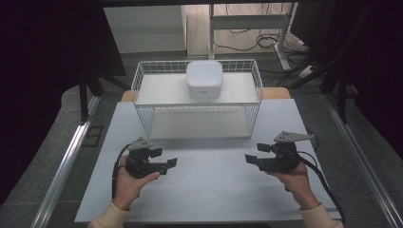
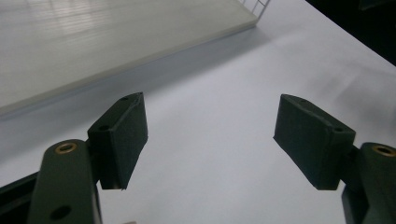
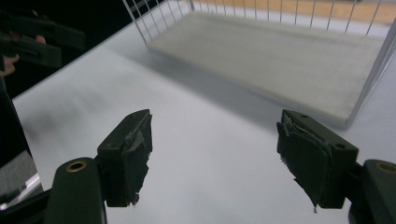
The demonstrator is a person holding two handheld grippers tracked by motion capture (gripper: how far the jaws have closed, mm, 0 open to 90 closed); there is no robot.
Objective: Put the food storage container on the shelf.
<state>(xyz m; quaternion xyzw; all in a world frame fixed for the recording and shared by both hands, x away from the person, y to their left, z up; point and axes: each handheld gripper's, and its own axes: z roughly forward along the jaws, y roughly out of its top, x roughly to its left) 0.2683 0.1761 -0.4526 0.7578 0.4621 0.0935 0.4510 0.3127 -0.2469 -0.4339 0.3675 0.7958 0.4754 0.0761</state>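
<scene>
Both tools stand open and empty near the table's (image 1: 204,190) front edge: left tool (image 1: 167,165), right tool (image 1: 253,160). Risk: torn pads (image 3: 133,154) on the right tool may slip on the smooth white box (image 1: 204,79) atop the wire rack (image 1: 138,80).

Looks like a lab or test rig room to me: plain white rectangular tabletop (image 1: 209,190) on grey carpet floor (image 1: 57,142), black curtains (image 1: 43,57) down both sides, loose black cables (image 1: 247,40) trailing around metal desk legs (image 1: 211,28) at the back.
</scene>
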